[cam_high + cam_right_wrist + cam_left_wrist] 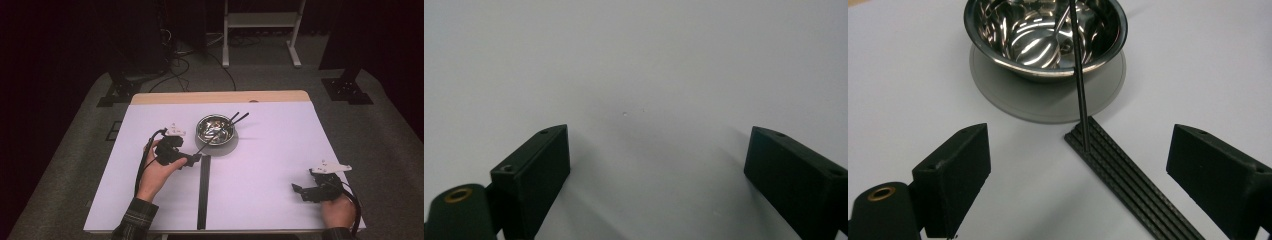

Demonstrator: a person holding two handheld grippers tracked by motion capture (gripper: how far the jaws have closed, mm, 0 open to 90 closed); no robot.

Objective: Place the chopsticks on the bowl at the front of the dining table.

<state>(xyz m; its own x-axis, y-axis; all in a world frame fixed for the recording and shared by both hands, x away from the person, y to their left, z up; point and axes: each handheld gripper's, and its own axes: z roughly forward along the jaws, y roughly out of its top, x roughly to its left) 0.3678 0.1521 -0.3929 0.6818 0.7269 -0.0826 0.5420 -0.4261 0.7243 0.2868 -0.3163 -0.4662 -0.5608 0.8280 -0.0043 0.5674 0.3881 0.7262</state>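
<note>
Left claw spread wide, nothing between its jaws; it sits low over the desk, pointed at the near end of a black ribbed strip. Strip lies flat on the white surface and runs from just below the bowl toward the person's edge. One thin black stick has its lower tip resting on the strip's top end and leans up over the bowl rim.

Steel bowl stands on a round grey mat, just beyond the strip. Inside: a metal spoon, bowl-end down against the shiny bottom, and the upper run of the black stick. In the high view a second dark stick pokes out over the far rim beside the first.

Right claw also gaping, empty, resting well apart near the right front corner of the desk, bare white surface ahead of it.

Beyond the desk: grey floor, cables, a white stand's legs.
</note>
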